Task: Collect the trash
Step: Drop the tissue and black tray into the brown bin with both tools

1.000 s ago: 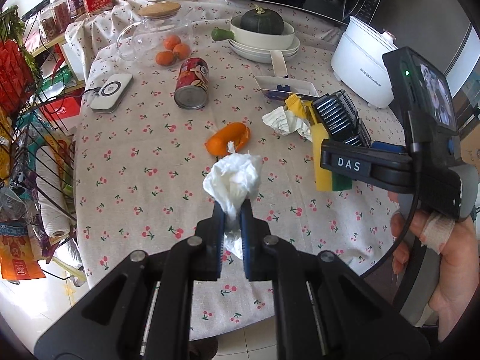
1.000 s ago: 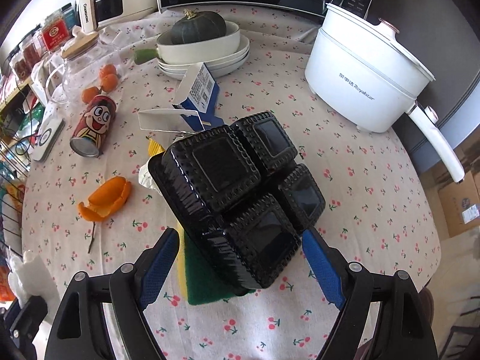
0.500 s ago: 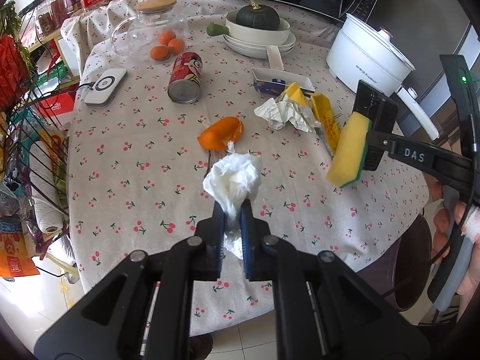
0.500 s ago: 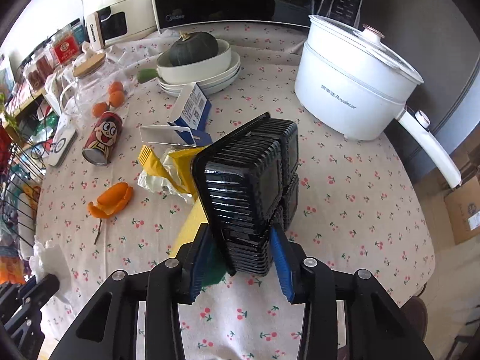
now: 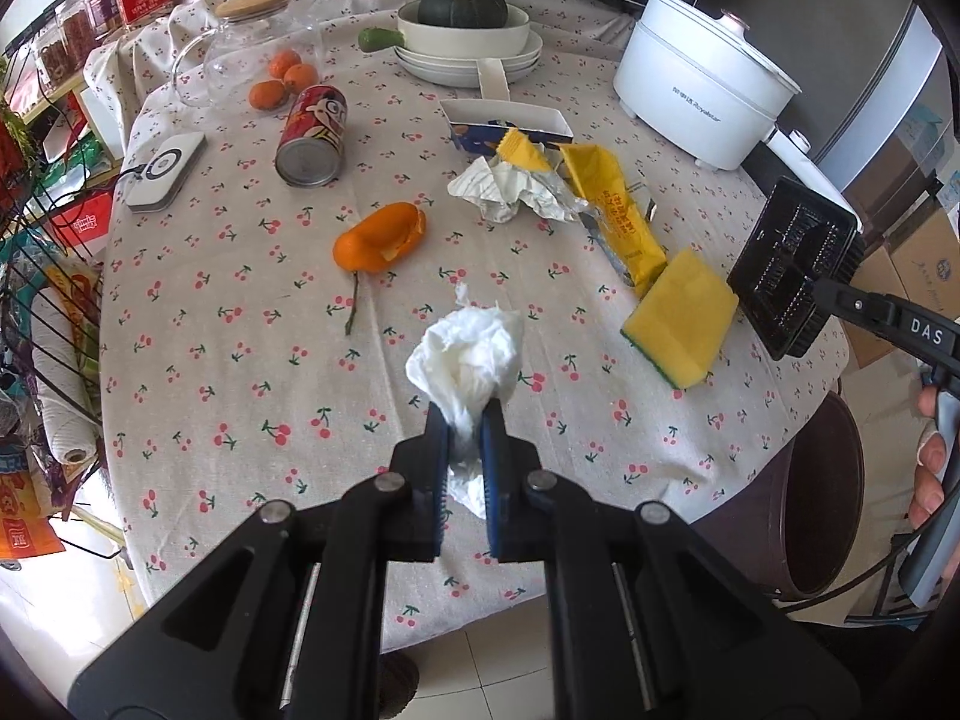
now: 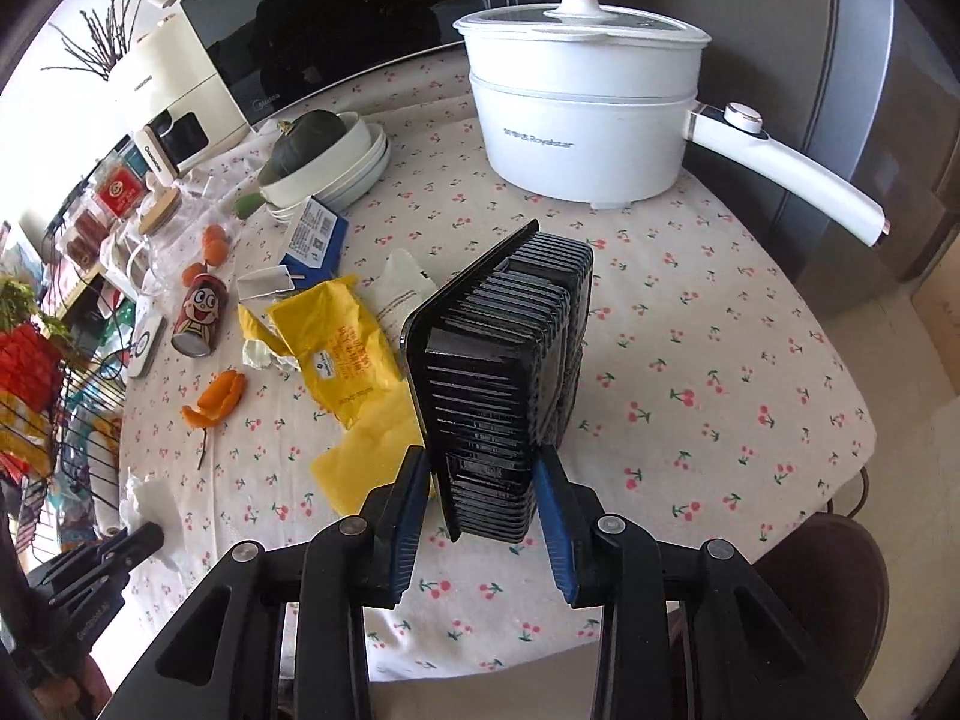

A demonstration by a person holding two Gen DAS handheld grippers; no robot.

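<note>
1. Left gripper [image 5: 465,420]: clenched on a crumpled white tissue [image 5: 467,354], which bulges out ahead of the blue pads above the cherry-print tablecloth [image 5: 240,360].
2. Right gripper [image 6: 480,468]: its jaws have just been closing and now grasp a black plastic tray [image 6: 498,372], held on edge between the pads, clear of the table.
3. Just ahead and left of the right gripper: a yellow sponge [image 6: 366,450] lies flat on the cloth, partly hidden behind the tray.
4. Below and right of the right gripper: a dark brown bin [image 6: 840,594] stands beside the table edge.
5. Further ahead of the left gripper: an orange peel [image 5: 378,237], and to its right a yellow wrapper [image 5: 618,216] and crumpled paper [image 5: 498,189].
6. Beyond these: a red can [image 5: 312,138] lying on its side and an open carton [image 5: 510,126].
7. Farthest: a white electric pot [image 6: 582,108] ahead of the right gripper, and stacked dishes holding a green squash [image 5: 462,0].
</note>
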